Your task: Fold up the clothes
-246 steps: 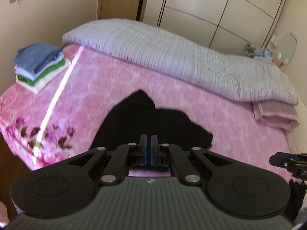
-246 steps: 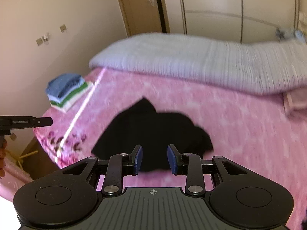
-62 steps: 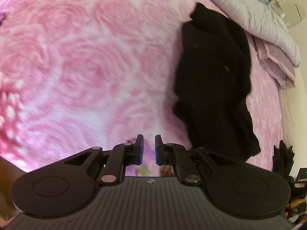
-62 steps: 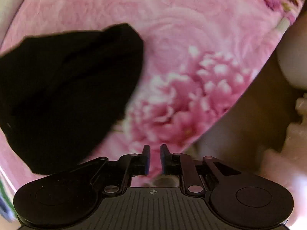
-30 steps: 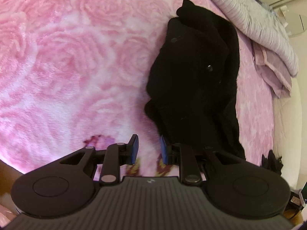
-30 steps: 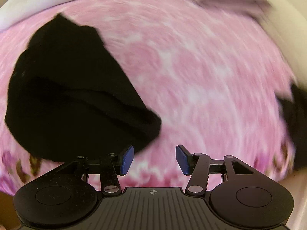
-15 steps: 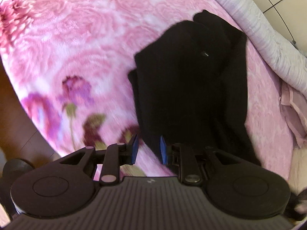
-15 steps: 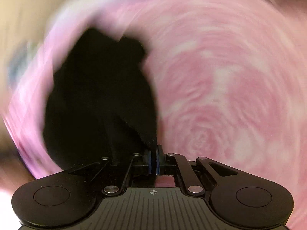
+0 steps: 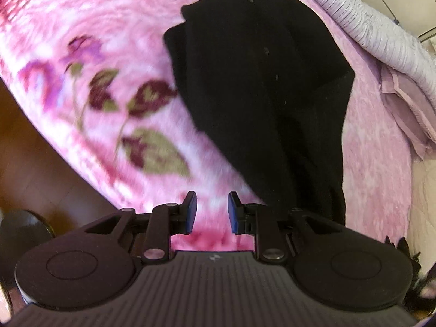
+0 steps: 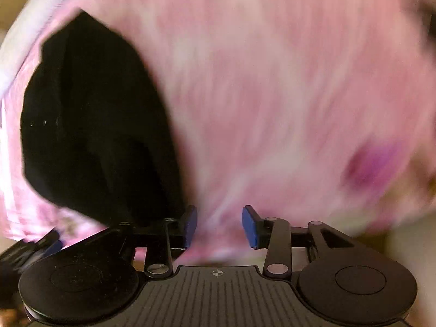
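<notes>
Black garment (image 9: pixel 261 87) lay bunched and unfolded on the pink floral bedspread (image 9: pixel 114 21), near its edge. Left gripper (image 9: pixel 209 212) was spread, empty, just beside the hem. Right gripper (image 10: pixel 220 227) had just been opening, nothing between its jaws. No fold looked done yet.

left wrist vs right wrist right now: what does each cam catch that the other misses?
Left wrist only: the leaf-and-flower print near the bed's edge, the lilac quilt, a folded pink cloth, small buttons on the garment, and brown floor.

Right wrist only: the right gripper, whose jaws have just been opening, nothing between them; the picture is heavily blurred.

Both: the black garment lying on the pink bedspread. The left gripper is open and empty too.
</notes>
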`<state>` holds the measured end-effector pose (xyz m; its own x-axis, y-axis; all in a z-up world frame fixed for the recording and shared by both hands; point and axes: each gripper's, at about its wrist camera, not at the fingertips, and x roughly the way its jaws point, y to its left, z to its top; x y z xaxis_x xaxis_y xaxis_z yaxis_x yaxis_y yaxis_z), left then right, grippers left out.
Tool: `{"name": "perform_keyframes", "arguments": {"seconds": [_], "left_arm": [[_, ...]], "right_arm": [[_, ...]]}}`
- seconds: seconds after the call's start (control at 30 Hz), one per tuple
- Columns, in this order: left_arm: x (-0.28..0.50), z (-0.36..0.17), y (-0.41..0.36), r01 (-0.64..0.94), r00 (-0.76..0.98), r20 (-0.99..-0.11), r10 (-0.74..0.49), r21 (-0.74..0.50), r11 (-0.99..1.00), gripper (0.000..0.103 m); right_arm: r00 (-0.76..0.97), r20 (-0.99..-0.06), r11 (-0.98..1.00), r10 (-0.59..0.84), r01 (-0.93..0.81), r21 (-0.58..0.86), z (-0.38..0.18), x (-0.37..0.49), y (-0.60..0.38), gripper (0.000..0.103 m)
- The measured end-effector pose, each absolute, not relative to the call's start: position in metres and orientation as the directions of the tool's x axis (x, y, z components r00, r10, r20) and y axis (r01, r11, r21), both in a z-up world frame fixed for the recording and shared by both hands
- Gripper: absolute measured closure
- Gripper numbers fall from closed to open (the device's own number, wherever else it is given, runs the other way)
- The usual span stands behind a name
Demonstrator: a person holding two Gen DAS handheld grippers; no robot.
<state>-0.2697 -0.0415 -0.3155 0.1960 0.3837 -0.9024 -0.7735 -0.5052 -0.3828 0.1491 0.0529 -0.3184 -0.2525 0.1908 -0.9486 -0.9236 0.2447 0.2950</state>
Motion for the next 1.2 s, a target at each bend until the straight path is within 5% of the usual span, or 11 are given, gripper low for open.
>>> {"name": "perform_keyframes", "arguments": {"seconds": [0.3, 0.63, 0.8, 0.93, 1.07, 1.2], "left_arm": [[-0.266, -0.304, -0.087, -0.695, 0.209, -0.878, 0.430, -0.443, -0.566, 0.084], [-0.209, -0.307, -0.058, -0.632, 0.129, -0.876, 0.465, -0.434, -0.642, 0.084], [-0.168, -0.314, -0.043, -0.555, 0.122, -0.878, 0.463, -0.447, -0.702, 0.084], [-0.147, -0.317, -0.051, -0.487, 0.091, -0.895, 0.437, -0.423, -0.764, 0.084], [-0.136, -0.313, -0.073, -0.415, 0.024, -0.916, 0.401, -0.374, -0.829, 0.084], [-0.128, -0.309, -0.099, -0.323, -0.033, -0.929, 0.370, -0.340, -0.883, 0.084]], "right_arm": [[-0.006, -0.973, -0.248, 0.230, -0.967, -0.053, -0.279, 0.120, 0.074, 0.061], [-0.105, -0.953, -0.534, 0.284, -0.843, -0.066, -0.279, 0.125, 0.160, 0.061], [-0.170, -0.960, -0.800, 0.223, -0.595, -0.081, -0.267, 0.127, 0.210, 0.061], [-0.282, -0.947, -0.972, 0.155, -0.215, -0.095, -0.260, 0.105, 0.239, 0.061], [-0.397, -0.913, -0.966, 0.097, 0.184, -0.182, -0.258, 0.053, 0.253, 0.059], [-0.437, -0.899, -0.831, 0.016, 0.495, -0.255, -0.284, 0.002, 0.245, 0.043]]}}
